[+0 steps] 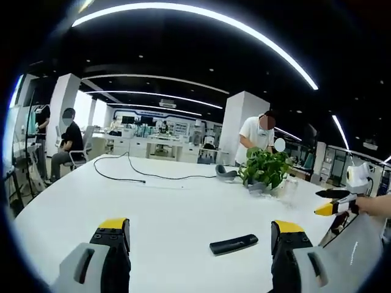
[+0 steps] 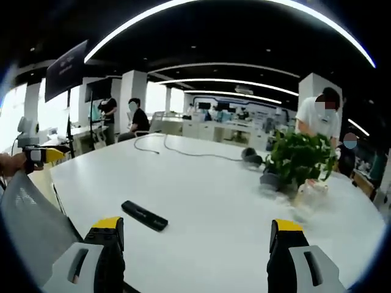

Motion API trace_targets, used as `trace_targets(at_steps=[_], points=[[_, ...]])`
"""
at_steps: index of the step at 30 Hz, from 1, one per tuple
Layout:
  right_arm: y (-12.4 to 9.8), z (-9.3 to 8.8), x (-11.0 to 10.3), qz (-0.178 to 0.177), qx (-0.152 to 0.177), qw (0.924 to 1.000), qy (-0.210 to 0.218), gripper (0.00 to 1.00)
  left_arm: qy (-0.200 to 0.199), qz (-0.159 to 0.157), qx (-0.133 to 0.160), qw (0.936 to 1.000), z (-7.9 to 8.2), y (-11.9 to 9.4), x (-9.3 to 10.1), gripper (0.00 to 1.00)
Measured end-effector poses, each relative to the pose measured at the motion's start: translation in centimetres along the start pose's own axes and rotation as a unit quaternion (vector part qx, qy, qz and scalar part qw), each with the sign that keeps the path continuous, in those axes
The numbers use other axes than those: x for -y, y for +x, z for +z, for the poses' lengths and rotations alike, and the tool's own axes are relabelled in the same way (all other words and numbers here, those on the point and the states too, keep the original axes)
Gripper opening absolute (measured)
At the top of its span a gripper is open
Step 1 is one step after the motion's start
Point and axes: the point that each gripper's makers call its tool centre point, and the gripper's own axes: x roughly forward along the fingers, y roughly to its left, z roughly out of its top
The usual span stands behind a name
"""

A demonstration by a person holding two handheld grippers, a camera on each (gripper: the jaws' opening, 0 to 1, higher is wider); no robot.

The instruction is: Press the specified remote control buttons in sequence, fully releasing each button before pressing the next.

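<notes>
The black remote control [image 1: 234, 245] lies flat on the white table [image 1: 177, 207], at 5 o'clock in the left gripper view. Left gripper [image 1: 198, 235] and right gripper [image 2: 195, 235] both stand wide, holding nothing.

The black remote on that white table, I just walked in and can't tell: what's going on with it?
A person holds a two-jaw gripper in each hand above a large white table. The slim black remote control lies flat on it, untouched. The left gripper and the right gripper both hang with jaws wide apart, holding nothing. No button is being pressed. A green potted plant stands farther back on the table, and a black cable trails across its far side.
</notes>
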Motion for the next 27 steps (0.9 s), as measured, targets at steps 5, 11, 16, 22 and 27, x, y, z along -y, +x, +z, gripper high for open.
trace_targets(at_steps=[5,11,16,22,27], points=[[-0.3,0.2,0.7,-0.015,0.010,0.9997,0.015,0.99,0.009,-0.013,-0.022,0.9996,-0.8,0.2,0.7,1.00],[-0.2,0.7,0.0,0.003,0.021,0.9995,0.025,0.99,0.008,-0.015,-0.026,0.9995,-0.8,0.4,0.6,1.00],[-0.1,1.0,-0.1,0.014,0.028,0.9991,0.028,0.99,0.019,0.005,-0.010,0.9998,0.2,0.4,0.1,1.00],[-0.2,1.7,0.3,0.020,0.048,0.9972,0.054,0.84,0.053,-0.014,-0.034,0.9979,0.0,0.7,1.2,1.00],[-0.3,1.5,0.5,0.024,0.042,0.9974,0.054,0.86,0.081,-0.105,-0.104,0.9857,-1.1,1.4,4.3,1.00]])
